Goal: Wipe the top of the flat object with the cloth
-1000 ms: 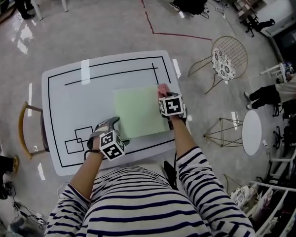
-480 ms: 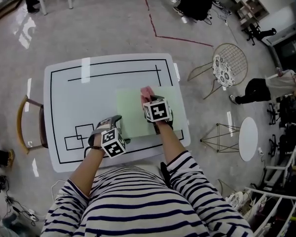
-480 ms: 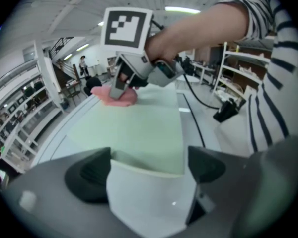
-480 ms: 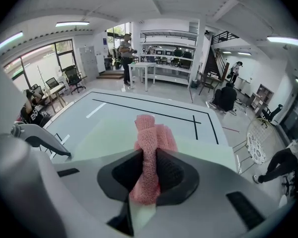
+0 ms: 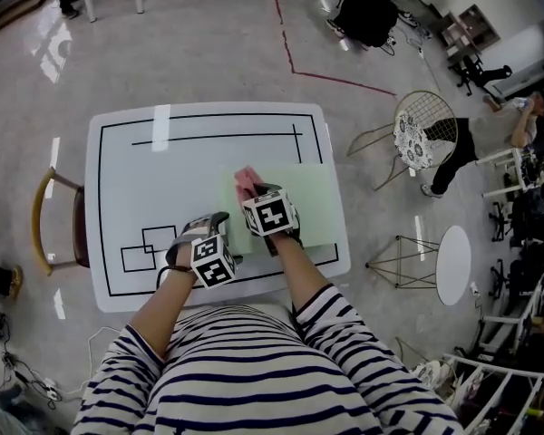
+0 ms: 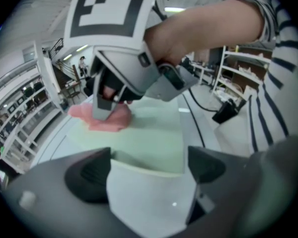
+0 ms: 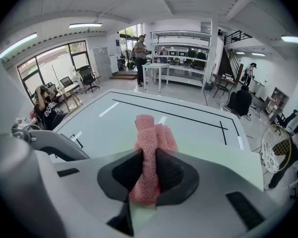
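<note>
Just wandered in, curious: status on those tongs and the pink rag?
Right tongs shut on pink cloth, pressed on green mat, far-left part. Left tongs open at mat's near corner. Nothing else on mat.

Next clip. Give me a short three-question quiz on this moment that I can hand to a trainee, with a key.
1. What does the right gripper hold between its jaws?
A) a sponge
B) a pink cloth
C) nothing

2. True or false: the left gripper is shut on the green sheet.

3. Fill in the blank: in the head view, the pink cloth lies on the green sheet near its far ____ corner (left or right).

Key: 1 B. 2 False, its jaws stand apart. 3 left.
</note>
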Motion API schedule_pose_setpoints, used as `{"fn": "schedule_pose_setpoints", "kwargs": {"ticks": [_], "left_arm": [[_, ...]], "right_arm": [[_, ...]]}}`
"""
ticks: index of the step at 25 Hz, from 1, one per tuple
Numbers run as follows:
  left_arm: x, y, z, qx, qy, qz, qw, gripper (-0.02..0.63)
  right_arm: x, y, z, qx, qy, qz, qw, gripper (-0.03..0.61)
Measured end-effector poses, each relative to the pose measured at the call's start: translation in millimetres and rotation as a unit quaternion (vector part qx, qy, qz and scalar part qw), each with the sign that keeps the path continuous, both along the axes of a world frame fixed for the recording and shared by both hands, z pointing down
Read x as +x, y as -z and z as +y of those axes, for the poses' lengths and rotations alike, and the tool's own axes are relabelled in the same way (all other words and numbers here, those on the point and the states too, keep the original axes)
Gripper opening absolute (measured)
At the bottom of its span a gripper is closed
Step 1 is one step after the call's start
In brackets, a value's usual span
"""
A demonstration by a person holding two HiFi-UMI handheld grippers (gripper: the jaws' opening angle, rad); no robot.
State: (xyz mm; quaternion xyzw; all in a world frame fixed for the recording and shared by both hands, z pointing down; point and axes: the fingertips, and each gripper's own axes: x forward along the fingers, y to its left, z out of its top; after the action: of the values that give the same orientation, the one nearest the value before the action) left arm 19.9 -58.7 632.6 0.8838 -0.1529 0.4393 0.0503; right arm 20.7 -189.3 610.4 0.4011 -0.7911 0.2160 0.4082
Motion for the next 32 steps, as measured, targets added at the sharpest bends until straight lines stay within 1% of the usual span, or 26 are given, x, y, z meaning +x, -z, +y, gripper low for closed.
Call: {"fn": "schedule_pose_setpoints", "kwargs": {"ticks": [7, 15, 20, 22, 25, 32], "left_arm": [[-0.8, -1.5, 0.0, 0.0, -0.002, 0.001, 1.0, 0.486], [-1.3, -0.6, -1.7, 0.001, -0.003, -0.001, 1.0, 0.485], [-1.5, -0.7, -1.2, 0.0, -0.004, -0.004, 1.0, 0.483], [-1.9, -1.3, -0.1, 0.0, -0.007, -0.007, 1.0, 0.483], [-1.8, -1.5, 1.2, 0.0, -0.011, -0.01, 0.9999, 0.483], [-2.5, -0.7, 0.2, 0.001, -0.013, -0.011, 0.9999, 0.48]], "right_arm": [[-16.6, -1.1, 22.8, -0.012, 0.006, -0.025, 1.0, 0.057], [-17.3, -1.5, 48.5, -0.016, 0.017, -0.031, 0.999, 0.057], [-18.1, -0.9, 54.0, -0.006, 0.052, -0.034, 0.998, 0.057], [-13.4, -1.2, 54.8, -0.004, 0.058, -0.033, 0.998, 0.057], [0.3, -1.2, 54.2, -0.001, 0.053, -0.028, 0.998, 0.057], [46.6, 0.5, 45.6, 0.005, 0.012, -0.011, 1.0, 0.057]]}}
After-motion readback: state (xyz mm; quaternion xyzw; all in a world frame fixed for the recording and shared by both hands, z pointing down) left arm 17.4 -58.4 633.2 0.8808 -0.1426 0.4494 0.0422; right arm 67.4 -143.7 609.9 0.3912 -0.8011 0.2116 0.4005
